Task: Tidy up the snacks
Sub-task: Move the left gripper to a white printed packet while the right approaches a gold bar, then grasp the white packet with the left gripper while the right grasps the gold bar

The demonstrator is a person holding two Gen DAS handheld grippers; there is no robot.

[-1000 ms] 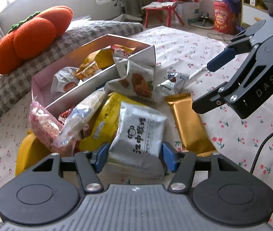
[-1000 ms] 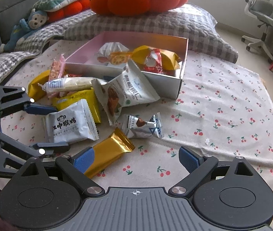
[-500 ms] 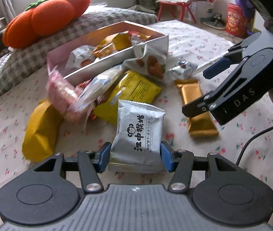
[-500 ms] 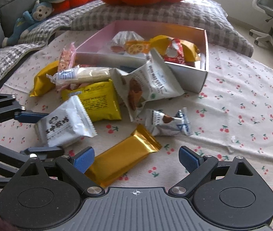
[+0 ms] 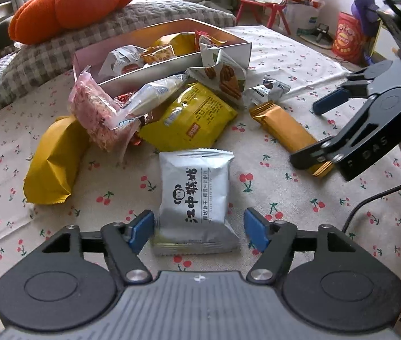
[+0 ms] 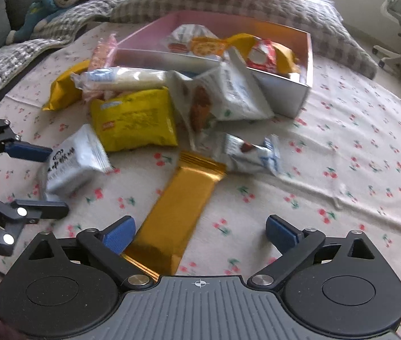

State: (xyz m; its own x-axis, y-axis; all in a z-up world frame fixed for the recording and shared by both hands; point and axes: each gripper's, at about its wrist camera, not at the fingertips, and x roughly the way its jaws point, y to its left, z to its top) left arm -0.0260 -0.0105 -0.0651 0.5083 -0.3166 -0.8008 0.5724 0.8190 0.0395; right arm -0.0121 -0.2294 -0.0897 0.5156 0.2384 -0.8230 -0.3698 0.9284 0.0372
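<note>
A silver snack packet (image 5: 196,198) with black print lies on the cherry-print cloth between the pads of my left gripper (image 5: 199,228), which is open; the pads stand apart from it. It also shows in the right wrist view (image 6: 73,164). My right gripper (image 6: 200,233) is open, with a gold bar packet (image 6: 177,215) lying between its fingers near the left pad. The gold bar also shows in the left wrist view (image 5: 285,133). A pink-lined box (image 5: 228,48) at the back holds several snacks. A pile of packets lies in front of it.
A yellow packet (image 5: 189,116), a cookie packet (image 5: 223,73), a pink packet (image 5: 98,113), a gold pouch (image 5: 53,164) and a small silver packet (image 6: 251,153) lie loose. An orange pumpkin cushion (image 5: 76,2) sits on grey checked pillows behind the box.
My left gripper pulled the silver packet back away from the pile and then opened, letting it go. My right gripper moved forward over the gold bar.
</note>
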